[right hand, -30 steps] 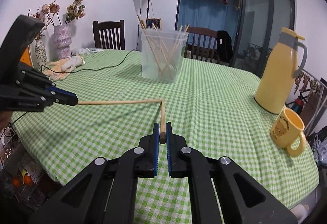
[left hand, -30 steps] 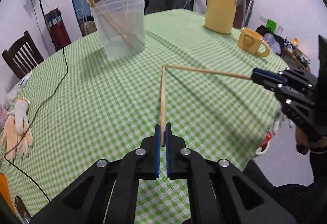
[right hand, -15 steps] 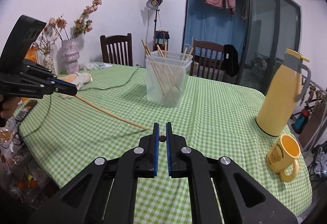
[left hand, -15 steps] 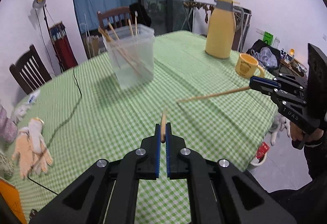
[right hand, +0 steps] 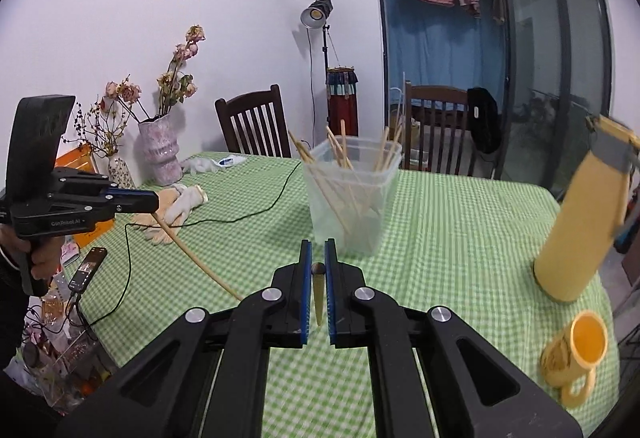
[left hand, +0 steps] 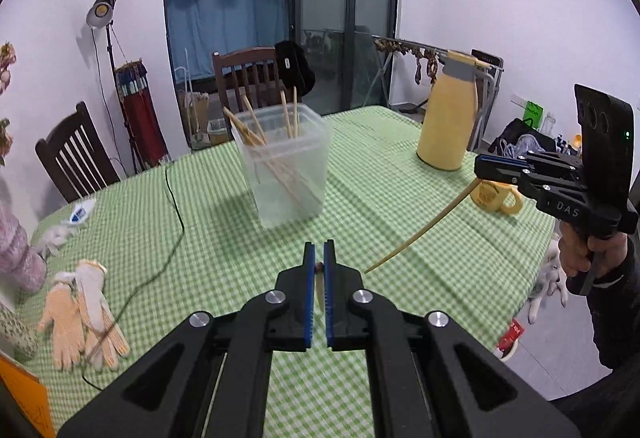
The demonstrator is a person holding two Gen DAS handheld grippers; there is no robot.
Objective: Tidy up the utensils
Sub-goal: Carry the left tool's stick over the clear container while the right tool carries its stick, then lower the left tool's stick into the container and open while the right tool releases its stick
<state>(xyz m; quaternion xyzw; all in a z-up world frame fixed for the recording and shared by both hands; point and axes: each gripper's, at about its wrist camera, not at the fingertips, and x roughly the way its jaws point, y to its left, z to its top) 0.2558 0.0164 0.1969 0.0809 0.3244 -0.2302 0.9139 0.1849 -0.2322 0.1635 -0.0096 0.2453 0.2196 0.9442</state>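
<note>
While each gripper pinches one chopstick, both sticks slant down toward the table (left hand: 400,158). Left gripper (left hand: 319,266) clamps its chopstick (right hand: 192,254); right gripper (right hand: 319,266) clamps the other chopstick (left hand: 424,230).

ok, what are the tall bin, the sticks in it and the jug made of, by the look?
Bin: frosted translucent plastic; the sticks show through its walls.
Sticks: pale matte wood or bamboo, likely chopsticks; thin and straight.
Jug: yellow, smooth, with a grey collar; plastic or coated metal, can't tell.

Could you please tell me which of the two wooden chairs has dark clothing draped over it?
The chair behind the container; the other chair, further left, is bare.
</note>
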